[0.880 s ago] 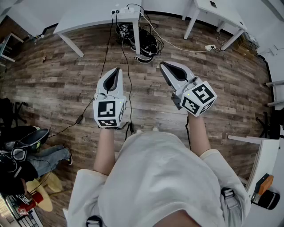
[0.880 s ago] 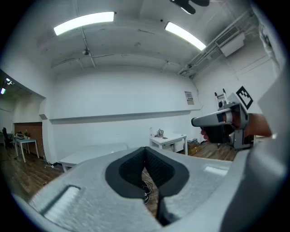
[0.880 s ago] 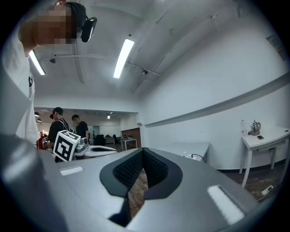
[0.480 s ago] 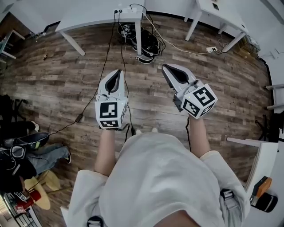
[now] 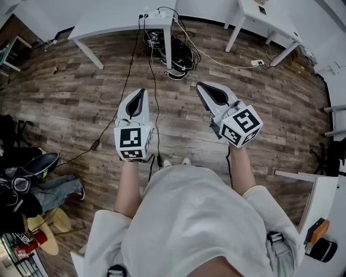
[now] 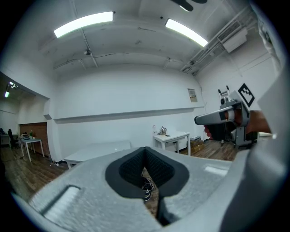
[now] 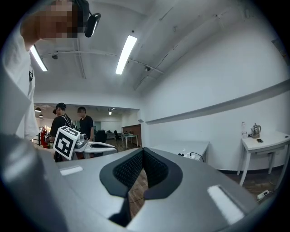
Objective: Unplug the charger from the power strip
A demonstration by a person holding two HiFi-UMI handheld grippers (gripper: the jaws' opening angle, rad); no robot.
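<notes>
A white power strip (image 5: 155, 12) lies on the end of a white table (image 5: 108, 21) at the far side of the room, with a charger plug (image 5: 142, 14) in it and black cables hanging to the floor. The right gripper view shows the same strip (image 7: 191, 155) well ahead on that table. My left gripper (image 5: 142, 91) and right gripper (image 5: 200, 85) are held side by side in the air over the wooden floor, far short of the table. Both are shut with nothing between the jaws. Each gripper view shows its own closed tips, left (image 6: 145, 148) and right (image 7: 142, 149).
A tangle of cables and dark gear (image 5: 173, 51) lies under the table's end. A second white table (image 5: 265, 16) stands at the back right, with another strip (image 5: 255, 62) on the floor by it. A seated person's legs (image 5: 54, 192) are at the left. Two people (image 7: 68, 120) stand behind.
Both grippers stay shut and side by side, shifting only slightly in the head view. The seated person's legs at the left have moved a little.
</notes>
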